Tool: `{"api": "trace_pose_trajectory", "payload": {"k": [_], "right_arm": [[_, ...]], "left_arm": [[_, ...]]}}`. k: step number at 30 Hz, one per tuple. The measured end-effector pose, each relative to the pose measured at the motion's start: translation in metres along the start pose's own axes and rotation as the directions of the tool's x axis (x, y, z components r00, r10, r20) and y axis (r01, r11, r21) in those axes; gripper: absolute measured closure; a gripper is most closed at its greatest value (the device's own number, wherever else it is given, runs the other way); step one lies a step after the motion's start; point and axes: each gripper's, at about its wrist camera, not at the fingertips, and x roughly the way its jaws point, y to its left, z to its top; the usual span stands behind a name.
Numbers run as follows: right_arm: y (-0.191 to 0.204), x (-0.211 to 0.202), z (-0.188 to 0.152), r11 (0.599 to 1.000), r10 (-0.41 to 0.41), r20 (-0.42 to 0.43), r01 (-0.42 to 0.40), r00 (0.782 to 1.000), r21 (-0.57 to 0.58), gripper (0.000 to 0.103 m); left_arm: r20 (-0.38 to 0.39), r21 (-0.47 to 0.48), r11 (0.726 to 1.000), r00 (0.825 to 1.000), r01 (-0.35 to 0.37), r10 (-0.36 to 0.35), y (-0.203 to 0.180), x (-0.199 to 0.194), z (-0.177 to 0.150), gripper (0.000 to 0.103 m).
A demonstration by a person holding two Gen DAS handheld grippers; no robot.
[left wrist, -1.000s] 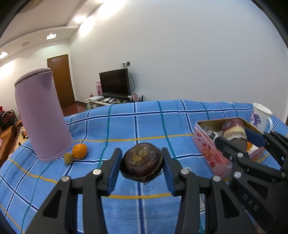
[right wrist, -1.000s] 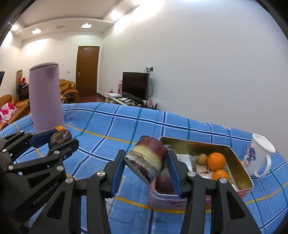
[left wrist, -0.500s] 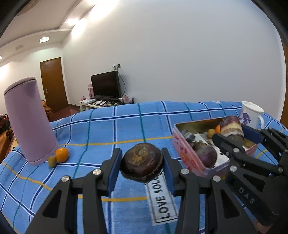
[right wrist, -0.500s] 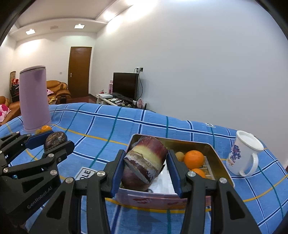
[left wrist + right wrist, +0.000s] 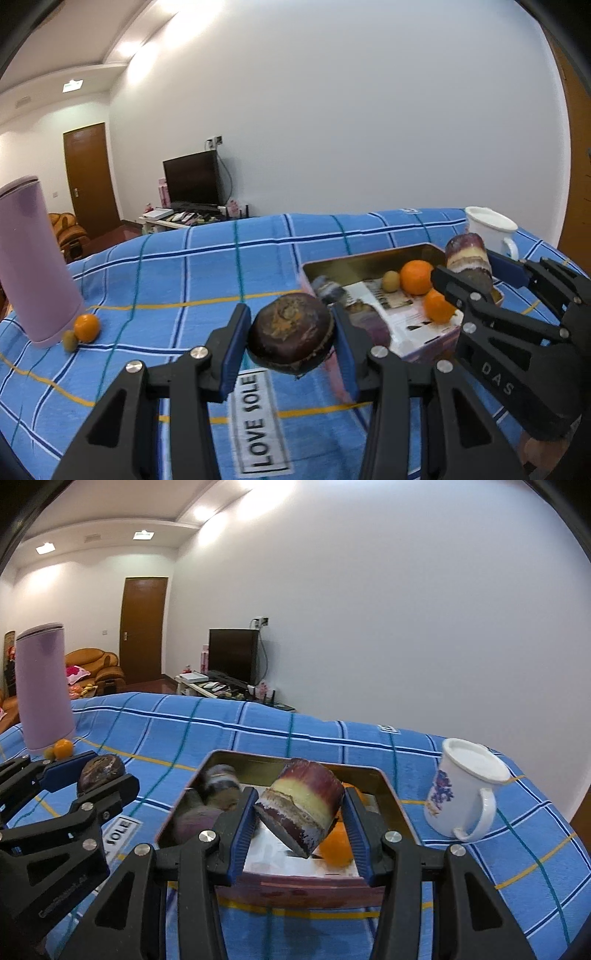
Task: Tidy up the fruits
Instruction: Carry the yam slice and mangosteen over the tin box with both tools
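My left gripper [image 5: 291, 341] is shut on a round dark brown fruit [image 5: 291, 338], held above the cloth just left of the pink tin box [image 5: 424, 343]. My right gripper [image 5: 299, 819] is shut on a purple and yellow sugarcane piece [image 5: 301, 806], held over the tin box [image 5: 295, 886]. The tin holds two oranges [image 5: 415, 277], a small green fruit [image 5: 390, 280] and dark purple pieces [image 5: 218, 786]. A loose orange [image 5: 86, 326] and a small green fruit [image 5: 69, 339] lie by the purple flask. Each gripper shows in the other's view: the right one [image 5: 476, 273], the left one [image 5: 99, 771].
A tall purple flask [image 5: 31, 258] stands at the far left of the blue checked tablecloth [image 5: 184, 273]. A white flowered mug [image 5: 461, 794] stands right of the tin. A "LOVE SOLE" label [image 5: 258, 417] lies on the cloth. A TV and a door are far behind.
Both grippers have moved to the right towards the tin with their loads. The sugarcane piece is now over the tin's inside, and the brown fruit is close to its left wall.
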Motion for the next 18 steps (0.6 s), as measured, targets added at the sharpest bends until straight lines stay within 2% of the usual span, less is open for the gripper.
{"api": "trace_pose_trajectory", "payload": {"k": [11,18], "right_arm": [[-0.037,0.01,-0.001,0.997,-0.066,-0.015,0.066,0.998,0.04,0.054],[-0.045,0.022,0.003,0.995,-0.087,-0.025,0.088,0.996,0.051,0.054]], "left_arm": [[-0.007,0.016,0.998,0.998,0.057,-0.056,-0.033,0.017,0.009,0.057],[-0.038,-0.013,0.996,0.996,0.086,-0.086,-0.044,0.036,0.016,0.057]]}}
